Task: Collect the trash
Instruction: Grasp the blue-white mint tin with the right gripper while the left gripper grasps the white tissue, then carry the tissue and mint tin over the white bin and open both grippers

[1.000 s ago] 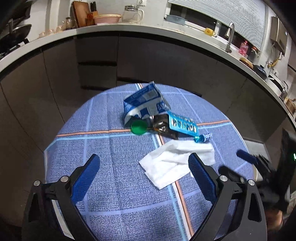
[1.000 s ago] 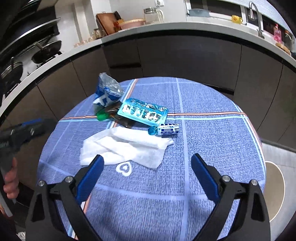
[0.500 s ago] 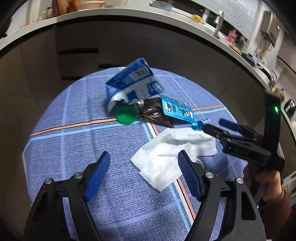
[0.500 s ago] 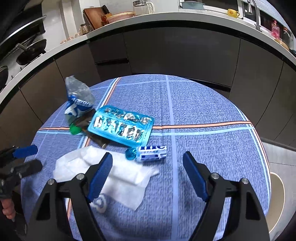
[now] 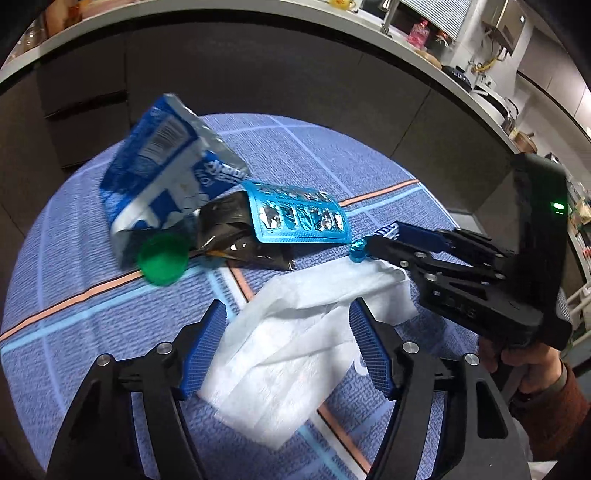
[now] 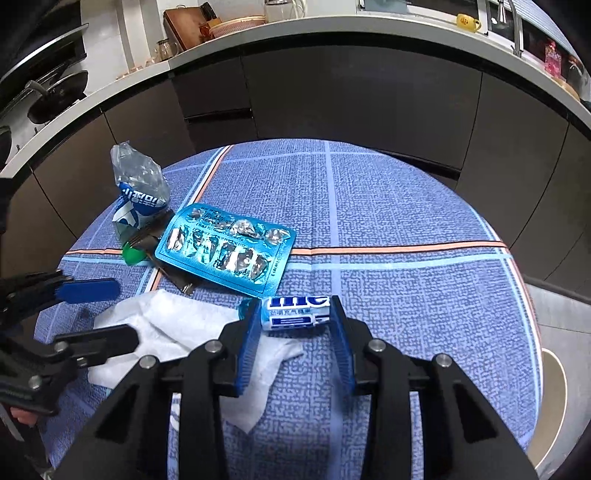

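Trash lies on a round table with a blue checked cloth (image 6: 406,229). My right gripper (image 6: 295,314) is open, its jaws either side of a small blue-and-white candy wrapper (image 6: 295,312), close to it. My left gripper (image 5: 288,325) is open over a white tissue (image 5: 295,339), one jaw on each side. A blue blister pack (image 6: 225,249), a dark foil wrapper (image 5: 225,229), a green cap (image 5: 162,264) and a crumpled blue-and-white bag (image 5: 166,173) lie behind. The right gripper also shows in the left wrist view (image 5: 388,245).
Dark curved cabinets and a countertop with kitchenware (image 6: 236,26) ring the table. A round tan object (image 6: 557,406) sits on the floor at the right of the table.
Both grippers have moved forward and down. The right jaws have narrowed around the candy wrapper. The left jaws have narrowed over the tissue.
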The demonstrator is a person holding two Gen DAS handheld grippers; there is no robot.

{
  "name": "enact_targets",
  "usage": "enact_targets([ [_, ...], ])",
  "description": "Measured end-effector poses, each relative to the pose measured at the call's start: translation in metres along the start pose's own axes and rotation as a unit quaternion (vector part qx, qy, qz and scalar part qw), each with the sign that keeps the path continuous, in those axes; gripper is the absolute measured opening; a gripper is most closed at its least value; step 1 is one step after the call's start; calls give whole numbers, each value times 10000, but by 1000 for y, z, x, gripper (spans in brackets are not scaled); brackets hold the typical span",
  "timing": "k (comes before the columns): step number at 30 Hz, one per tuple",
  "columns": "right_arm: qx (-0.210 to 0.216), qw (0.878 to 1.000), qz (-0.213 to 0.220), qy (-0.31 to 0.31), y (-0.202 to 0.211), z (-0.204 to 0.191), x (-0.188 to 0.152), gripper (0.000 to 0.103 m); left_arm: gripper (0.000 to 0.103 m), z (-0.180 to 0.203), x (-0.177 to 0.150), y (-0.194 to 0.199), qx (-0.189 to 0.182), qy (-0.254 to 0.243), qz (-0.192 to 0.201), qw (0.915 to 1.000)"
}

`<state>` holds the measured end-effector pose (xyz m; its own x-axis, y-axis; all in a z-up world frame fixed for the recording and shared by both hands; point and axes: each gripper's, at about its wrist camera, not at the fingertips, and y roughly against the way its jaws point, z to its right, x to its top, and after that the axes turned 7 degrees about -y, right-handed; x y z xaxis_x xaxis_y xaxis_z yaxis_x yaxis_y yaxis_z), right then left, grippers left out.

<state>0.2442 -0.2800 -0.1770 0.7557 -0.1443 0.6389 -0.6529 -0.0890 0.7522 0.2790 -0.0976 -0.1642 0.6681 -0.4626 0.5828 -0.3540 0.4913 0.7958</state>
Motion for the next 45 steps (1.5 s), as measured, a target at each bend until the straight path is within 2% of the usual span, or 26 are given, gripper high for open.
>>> enact_targets([
  [4,38,9999,139,12,16,-1,-3,37,59,7,8,-14,18,-226,-158,9996],
  [6,45,9998,202,40,27,-1,-5,37,52,13,11,-19,29,-344,-214,9992],
  [11,65,9996,282,-18,47,2,-16,37,47,22,12,-27,83,-451,-309,9985],
  [13,91,9996,261,-106,52,5,-18,37,41,22,13,-30,153,-436,-333,9984],
  [16,99,9993,317,-142,62,7,-21,37,20,22,15,-32,247,-391,-363,9983],
  [17,107,9992,342,-151,65,7,-22,37,7,21,16,-33,255,-365,-397,9982],
  [18,126,9991,373,-169,69,7,-23,37,5,20,16,-33,237,-294,-435,9983],
  [24,195,9984,478,-210,85,10,-30,37,3,21,12,-17,291,-75,-273,9992],
  [33,213,9945,946,-400,130,25,-33,37,3,51,29,35,154,-117,361,9992],
  [41,-50,9892,1321,-636,176,61,-47,37,3,102,57,74,17,-481,853,9952],
  [45,-267,9846,1516,-828,198,86,-55,37,3,136,78,77,-106,-699,966,9928],
])
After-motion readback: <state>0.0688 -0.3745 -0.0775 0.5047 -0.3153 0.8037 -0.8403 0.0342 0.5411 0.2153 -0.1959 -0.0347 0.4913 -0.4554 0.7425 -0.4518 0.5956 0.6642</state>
